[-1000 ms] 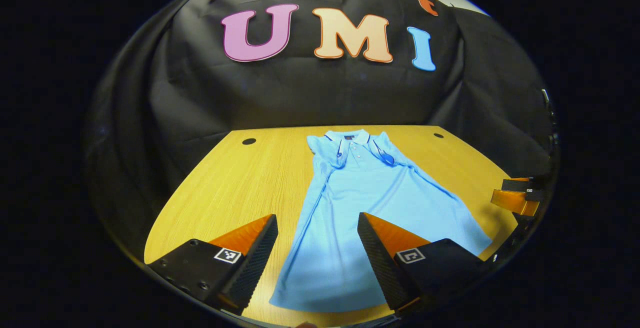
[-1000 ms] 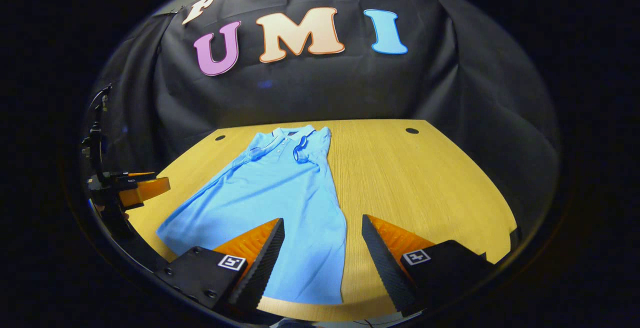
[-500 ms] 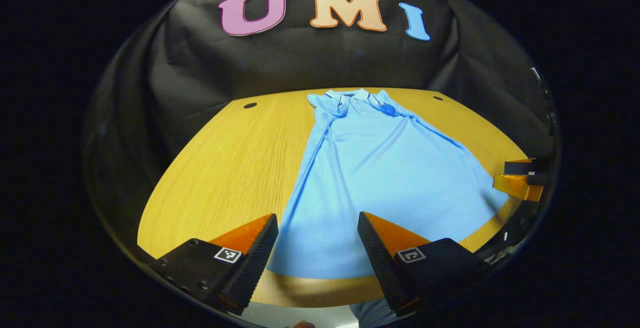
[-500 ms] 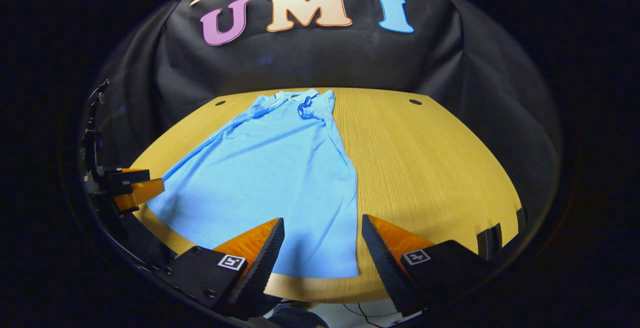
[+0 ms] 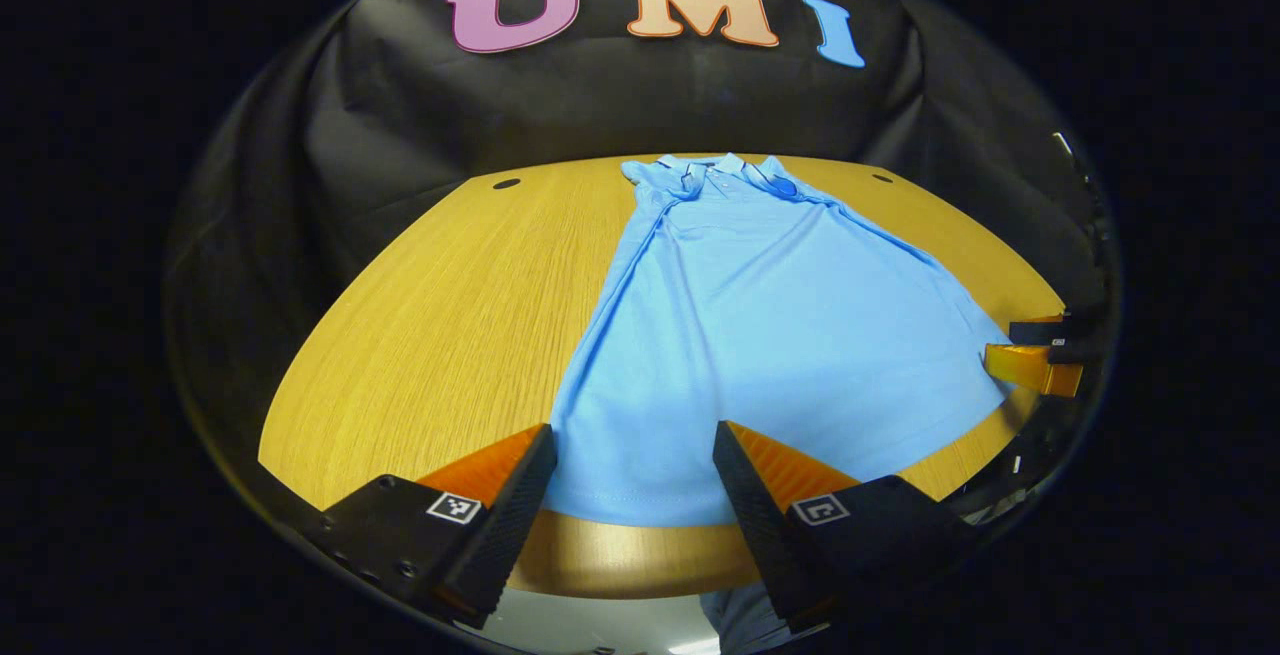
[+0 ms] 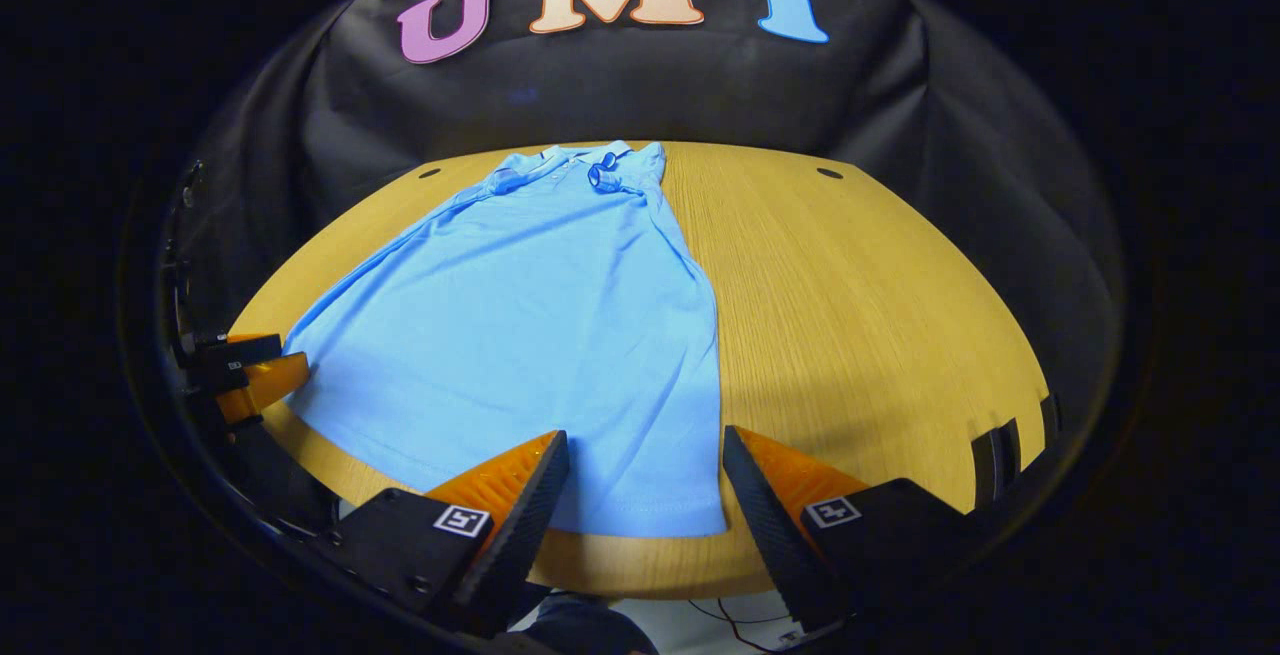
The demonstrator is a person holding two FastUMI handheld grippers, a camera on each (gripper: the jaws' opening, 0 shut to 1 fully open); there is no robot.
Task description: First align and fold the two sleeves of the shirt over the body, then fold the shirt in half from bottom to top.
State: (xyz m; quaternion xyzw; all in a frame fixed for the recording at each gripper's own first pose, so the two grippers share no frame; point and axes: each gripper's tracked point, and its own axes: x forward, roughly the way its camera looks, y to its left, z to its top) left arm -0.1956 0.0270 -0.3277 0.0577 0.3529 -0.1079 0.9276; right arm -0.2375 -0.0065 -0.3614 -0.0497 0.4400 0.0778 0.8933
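Observation:
A light blue polo shirt [image 5: 760,335] [image 6: 540,325] lies flat on the wooden table [image 5: 440,335] [image 6: 860,315], collar at the far end, both sleeves folded in over the body, hem near the front edge. My left gripper [image 5: 630,470] hovers open above the hem's left corner, nothing between its fingers. My right gripper [image 6: 640,480] hovers open above the hem's right corner, also empty. In the left gripper view the right gripper [image 5: 1035,360] shows at the far right; in the right gripper view the left gripper [image 6: 245,370] shows at the far left.
The table's front edge [image 5: 620,560] [image 6: 640,565] runs just below the hem. Bare wood lies left of the shirt in the left gripper view and right of it in the right gripper view. Two cable holes [image 5: 506,183] [image 6: 829,173] sit near the back edge.
Both grippers have drawn back toward the table's front edge and tilted downward; the hem and front edge now sit between the fingers. The shirt has not moved. Both stay open.

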